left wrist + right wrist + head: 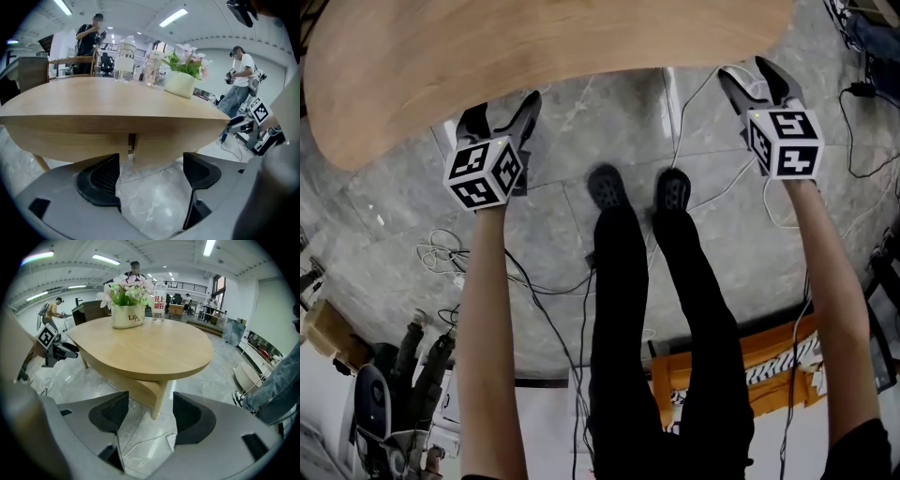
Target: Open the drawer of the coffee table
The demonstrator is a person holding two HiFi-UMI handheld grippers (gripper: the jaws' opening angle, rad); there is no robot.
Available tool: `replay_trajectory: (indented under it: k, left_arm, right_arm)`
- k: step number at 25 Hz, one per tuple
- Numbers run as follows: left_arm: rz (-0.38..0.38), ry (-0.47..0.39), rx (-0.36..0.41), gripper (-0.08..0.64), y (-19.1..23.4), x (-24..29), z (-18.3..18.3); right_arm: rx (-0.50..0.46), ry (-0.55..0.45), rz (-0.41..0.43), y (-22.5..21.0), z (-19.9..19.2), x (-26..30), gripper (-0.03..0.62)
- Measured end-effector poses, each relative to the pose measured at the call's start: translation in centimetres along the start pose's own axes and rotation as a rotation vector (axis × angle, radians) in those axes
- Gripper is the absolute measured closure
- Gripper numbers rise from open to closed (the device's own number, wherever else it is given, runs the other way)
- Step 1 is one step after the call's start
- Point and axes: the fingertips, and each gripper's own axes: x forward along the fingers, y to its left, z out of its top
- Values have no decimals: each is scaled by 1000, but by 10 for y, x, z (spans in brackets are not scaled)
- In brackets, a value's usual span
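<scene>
Wooden drawer (164, 147) sits under the coffee table (93, 101) top, just before me. My left gripper (151, 164) and right gripper (150, 401) stand apart, empty. It looks stiff, probably light; I would hold its lower edge.

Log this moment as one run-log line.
left gripper: open, empty | right gripper: open, empty | coffee table: ahead of both grippers, untouched | stage: pre-grasp, no contact
</scene>
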Motion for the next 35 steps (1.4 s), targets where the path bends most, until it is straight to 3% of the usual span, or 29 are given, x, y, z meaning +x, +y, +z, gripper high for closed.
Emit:
replay_trajectory:
  k: [13,21,35]
  left_arm:
    - [-1,-9,-61,138,0,6,10]
    - [-31,-25,-98,139,-18,12,15]
    - [23,-31,-139,140,-16,12,17]
  right_arm:
    - [-64,7,43,12,12,13,341]
    - [-27,11,39,13,13,17,341]
    - [-22,28,8,10,13,17,341]
